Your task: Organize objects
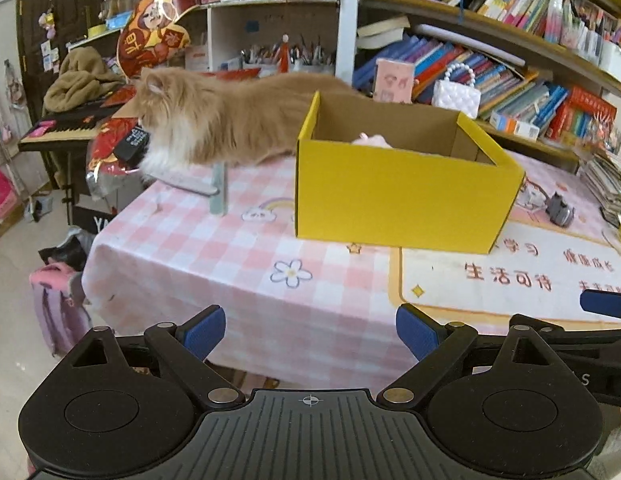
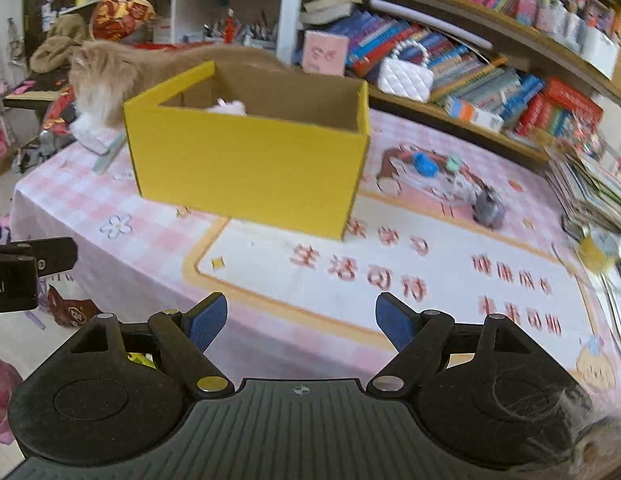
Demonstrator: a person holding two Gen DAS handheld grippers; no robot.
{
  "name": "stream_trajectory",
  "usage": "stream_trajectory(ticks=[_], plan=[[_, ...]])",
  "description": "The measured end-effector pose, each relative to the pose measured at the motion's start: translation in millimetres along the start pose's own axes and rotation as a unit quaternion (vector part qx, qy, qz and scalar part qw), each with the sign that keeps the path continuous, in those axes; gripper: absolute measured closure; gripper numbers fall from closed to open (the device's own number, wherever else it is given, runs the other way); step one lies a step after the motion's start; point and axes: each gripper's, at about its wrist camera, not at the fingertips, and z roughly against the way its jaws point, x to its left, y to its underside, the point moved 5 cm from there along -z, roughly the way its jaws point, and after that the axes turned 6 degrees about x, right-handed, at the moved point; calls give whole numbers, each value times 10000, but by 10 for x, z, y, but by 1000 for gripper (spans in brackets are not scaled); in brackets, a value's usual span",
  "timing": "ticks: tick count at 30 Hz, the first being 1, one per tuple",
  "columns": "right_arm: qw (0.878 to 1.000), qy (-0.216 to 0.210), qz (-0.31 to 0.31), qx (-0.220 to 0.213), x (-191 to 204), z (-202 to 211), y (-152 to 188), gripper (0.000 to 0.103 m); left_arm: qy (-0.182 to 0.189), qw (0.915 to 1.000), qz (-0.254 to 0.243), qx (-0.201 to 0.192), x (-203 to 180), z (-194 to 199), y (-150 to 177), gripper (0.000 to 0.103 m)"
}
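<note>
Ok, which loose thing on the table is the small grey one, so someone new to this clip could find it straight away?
Start at the open yellow cardboard box on the pink checked tablecloth. Look to its right, past the box's corner, at the cartoon print with a blue piece and a mint piece on it. The small grey object lies just nearer the camera than those two, the only dull grey thing there.

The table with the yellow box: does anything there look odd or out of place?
Yes: a long-haired ginger cat stands on the table just behind the yellow box, at the far left corner. It is hardly one of the things to sort. Both grippers, left and right, are open and empty.
</note>
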Motion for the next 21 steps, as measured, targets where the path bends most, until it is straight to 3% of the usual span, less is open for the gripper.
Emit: stream_trajectory(ticks=[8, 21], plan=[[9982, 188, -496, 268, -188, 5, 166, 23, 203, 9992, -328, 93, -173, -11, 58, 9], [9920, 632, -1047, 303, -628, 107, 311, 23, 732, 9921, -998, 188, -731, -144, 25, 8]])
